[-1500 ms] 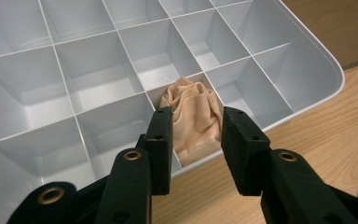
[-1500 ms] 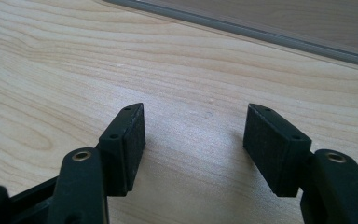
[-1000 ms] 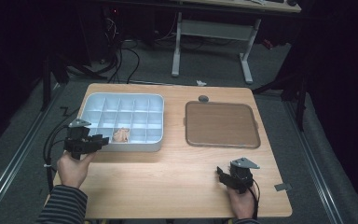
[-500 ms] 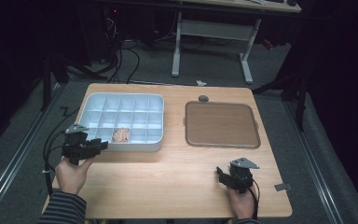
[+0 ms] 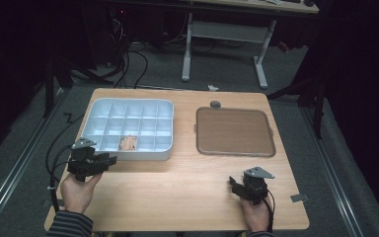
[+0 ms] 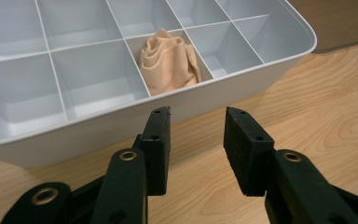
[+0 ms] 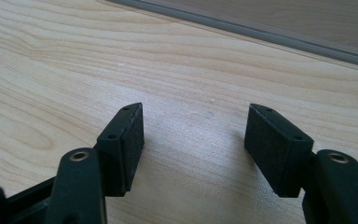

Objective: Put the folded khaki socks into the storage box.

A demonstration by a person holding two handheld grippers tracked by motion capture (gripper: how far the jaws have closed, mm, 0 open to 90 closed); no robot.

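Peach cloth (image 5: 128, 143): in the high view, lay crumpled in a middle compartment of the near row of the white divider tray (image 5: 164, 154), on the left of the table (image 5: 177, 192). Had drawn the left gripper (image 5: 110, 160) back toward the near edge over the last second, just clear of the tray's near wall, jaws apart and empty. Kept the right gripper (image 5: 233, 183) parked at near right, apart from the brown tray (image 5: 234, 131).

In the left gripper view, looked past parted, empty jaws at the tray wall, with the cloth (image 6: 170, 63) beyond it, untouched.

In the right gripper view, found bare wood between widely spread jaws.

Read as a retreat after release: cloth probably delivered.
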